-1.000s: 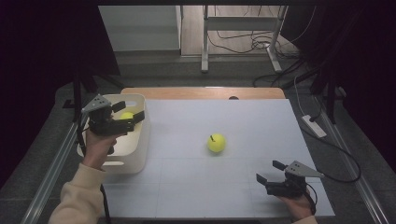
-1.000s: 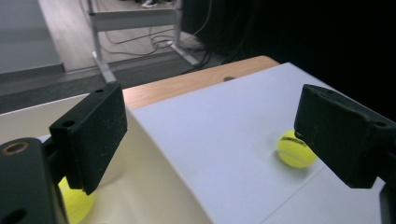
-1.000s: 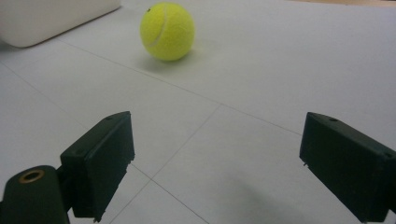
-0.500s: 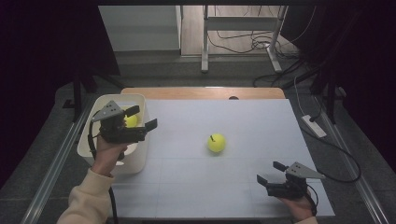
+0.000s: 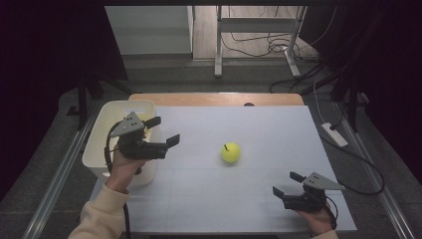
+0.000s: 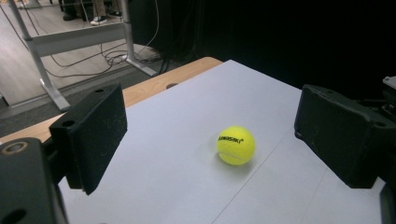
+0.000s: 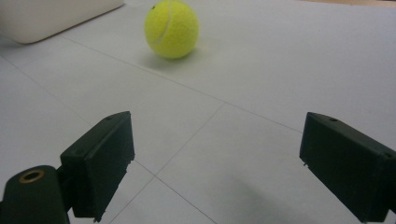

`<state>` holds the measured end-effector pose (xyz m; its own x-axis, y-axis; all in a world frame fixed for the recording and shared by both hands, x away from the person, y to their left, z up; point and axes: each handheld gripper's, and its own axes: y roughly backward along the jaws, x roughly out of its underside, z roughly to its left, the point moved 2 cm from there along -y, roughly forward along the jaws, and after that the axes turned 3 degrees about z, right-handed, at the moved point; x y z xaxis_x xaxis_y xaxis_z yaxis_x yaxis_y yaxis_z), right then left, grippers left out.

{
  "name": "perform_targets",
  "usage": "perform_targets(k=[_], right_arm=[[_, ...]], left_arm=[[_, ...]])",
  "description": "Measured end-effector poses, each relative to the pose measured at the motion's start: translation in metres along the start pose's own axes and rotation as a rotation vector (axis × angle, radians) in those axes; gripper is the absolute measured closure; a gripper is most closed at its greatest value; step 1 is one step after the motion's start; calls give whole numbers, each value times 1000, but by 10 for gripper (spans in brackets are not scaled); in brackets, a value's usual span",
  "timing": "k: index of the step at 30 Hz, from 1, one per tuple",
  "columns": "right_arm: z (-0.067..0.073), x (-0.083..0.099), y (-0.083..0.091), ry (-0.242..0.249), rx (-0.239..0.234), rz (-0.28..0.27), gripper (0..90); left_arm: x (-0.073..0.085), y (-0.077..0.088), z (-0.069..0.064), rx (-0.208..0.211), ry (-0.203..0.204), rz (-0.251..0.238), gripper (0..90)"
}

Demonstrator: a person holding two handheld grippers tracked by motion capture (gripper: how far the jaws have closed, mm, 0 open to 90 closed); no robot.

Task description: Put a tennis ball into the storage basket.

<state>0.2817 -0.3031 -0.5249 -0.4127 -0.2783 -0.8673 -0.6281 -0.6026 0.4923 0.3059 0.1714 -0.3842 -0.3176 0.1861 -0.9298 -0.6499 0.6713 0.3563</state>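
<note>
Tennis ball (image 5: 231, 152) mid-table, untouched.
We hold both tongs wide open w/ nothing gripped: left gripper (image 5: 163, 131) above the white bin's (image 5: 102, 129) right edge, facing ball; right gripper (image 5: 286, 184) near table's front-right corner.

The round fuzzy tennis ball (image 5: 231, 152) is bright yellow-green with small black lettering. The plastic bin (image 5: 102, 134) at 9 o'clock is cream white. The table (image 5: 259, 129) cover is pale grey with thin lines, its far edge light wood.
</note>
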Motion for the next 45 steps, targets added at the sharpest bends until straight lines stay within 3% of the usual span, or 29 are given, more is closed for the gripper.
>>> perform_targets(k=[20, 26, 45], right_arm=[[0, -1, -2, 0, -6, 1, 100], [0, 0, -2, -1, -8, 1, 100], [0, 0, -1, -2, -6, 2, 100]], left_arm=[[2, -31, -21, 43, -41, 88, 100], [3, -40, -24, 45, -55, 114, 98], [8, -69, -27, 65, -50, 175, 95]])
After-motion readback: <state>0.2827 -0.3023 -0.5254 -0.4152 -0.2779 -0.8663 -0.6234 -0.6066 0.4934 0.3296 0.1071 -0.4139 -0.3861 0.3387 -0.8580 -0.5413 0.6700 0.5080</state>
